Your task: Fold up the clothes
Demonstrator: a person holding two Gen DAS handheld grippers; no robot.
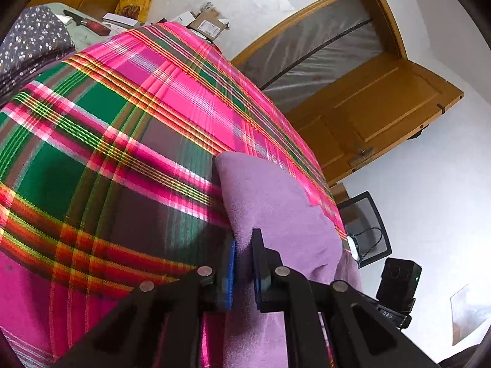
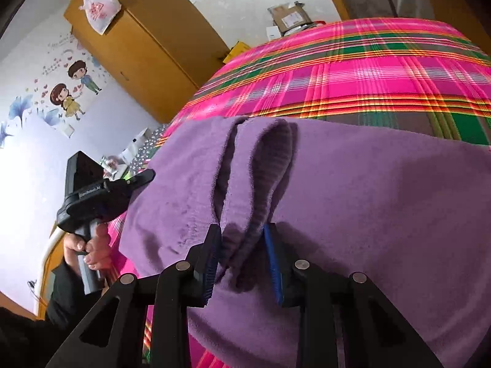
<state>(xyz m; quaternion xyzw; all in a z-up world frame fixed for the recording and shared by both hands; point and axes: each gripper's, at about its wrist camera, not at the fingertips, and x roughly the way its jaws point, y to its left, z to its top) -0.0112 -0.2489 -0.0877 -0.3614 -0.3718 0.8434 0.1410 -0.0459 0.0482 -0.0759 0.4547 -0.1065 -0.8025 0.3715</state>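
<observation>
While both tools pinch the purple garment (image 2: 353, 190), nothing holds contents.

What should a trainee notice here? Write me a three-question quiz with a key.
1. True or false: the purple garment lies on a plain white sheet.
2. What is pinched in the left claw? A) a cardboard box B) the purple garment C) a knife
3. Which wrist view shows a person's hand around a claw's handle?

Key: 1. False, it lies on a pink and green plaid cover. 2. B. 3. The right wrist view.
</observation>
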